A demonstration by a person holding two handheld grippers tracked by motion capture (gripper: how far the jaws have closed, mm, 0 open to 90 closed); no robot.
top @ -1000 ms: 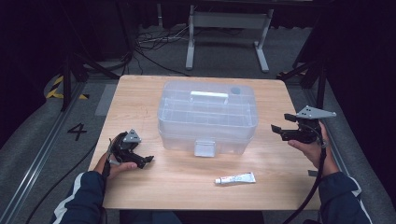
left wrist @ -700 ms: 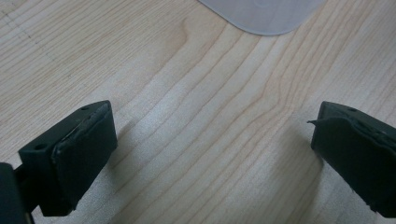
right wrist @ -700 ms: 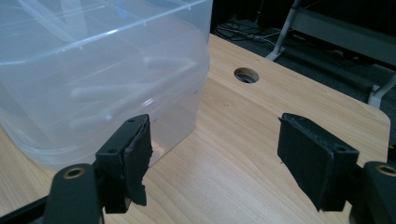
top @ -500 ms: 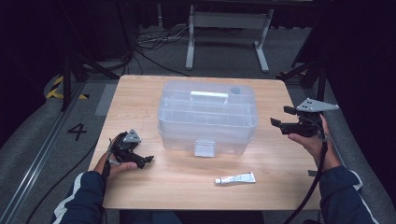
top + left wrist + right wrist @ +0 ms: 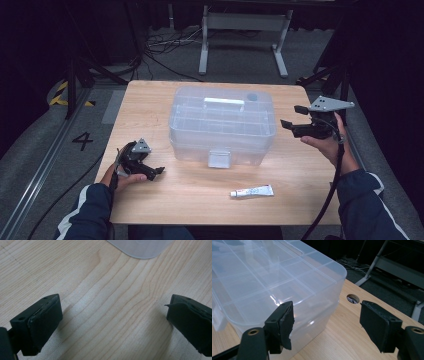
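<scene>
A clear plastic box with its lid closed stood in the middle of the wooden table, its front latch facing the person. The right gripper hung in the air just beside the box's right end, its jaws wide apart with nothing between them. The left gripper lay low on the table near the box's front left corner, its jaws also spread wide and empty. A small white tube lay in front of the box.
</scene>
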